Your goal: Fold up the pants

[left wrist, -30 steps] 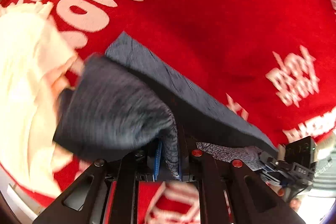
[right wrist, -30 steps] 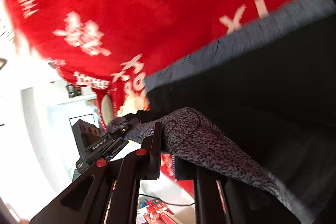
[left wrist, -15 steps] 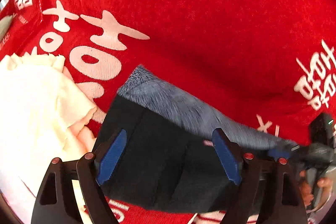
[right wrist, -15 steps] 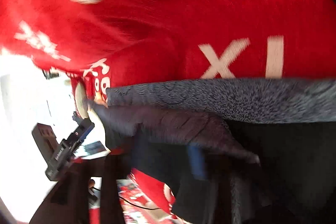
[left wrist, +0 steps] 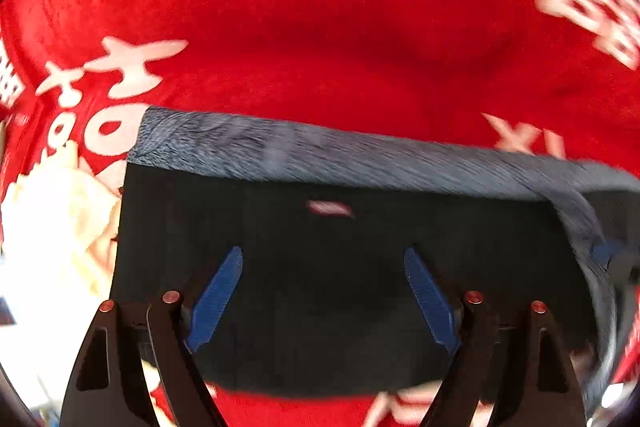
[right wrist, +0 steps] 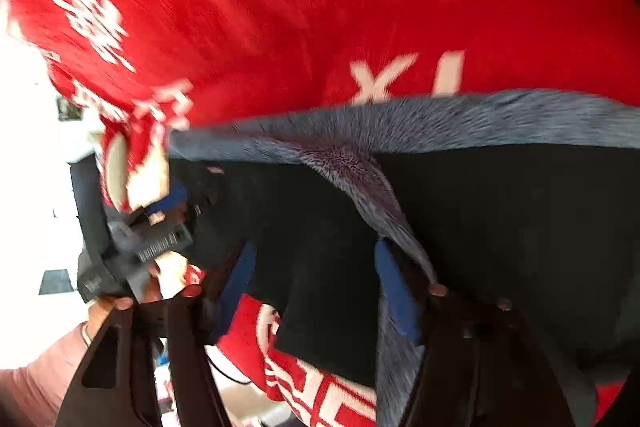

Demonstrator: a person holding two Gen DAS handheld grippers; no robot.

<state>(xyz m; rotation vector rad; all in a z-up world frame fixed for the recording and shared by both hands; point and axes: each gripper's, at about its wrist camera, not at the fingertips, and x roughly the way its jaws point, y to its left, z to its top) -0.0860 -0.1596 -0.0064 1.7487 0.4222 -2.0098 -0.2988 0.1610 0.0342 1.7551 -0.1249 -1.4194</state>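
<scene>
The dark pants [left wrist: 320, 267] lie folded flat on the red cloth [left wrist: 320, 27], with a grey fleecy lining strip [left wrist: 320, 151] showing along their far edge. My left gripper [left wrist: 324, 291] is open and empty just above the dark fabric, blue pads [left wrist: 216, 295] spread wide. In the right wrist view the pants [right wrist: 500, 227] fill the lower right, with a grey fold [right wrist: 368, 187] running toward the right finger. My right gripper [right wrist: 316, 287] is open over the pants' edge. The left gripper [right wrist: 160, 227] shows there at the pants' left end.
A cream cloth [left wrist: 52, 227] lies bunched left of the pants. The red cloth with white characters [right wrist: 280, 7] covers the surface and drops off at its left edge [right wrist: 120, 131], with a bright room beyond. A hand in a pink sleeve [right wrist: 40, 379] is at the lower left.
Both grippers were shut on the pants' edge one second ago and have opened and let go. The pants have dropped flat onto the cloth, folded over.
</scene>
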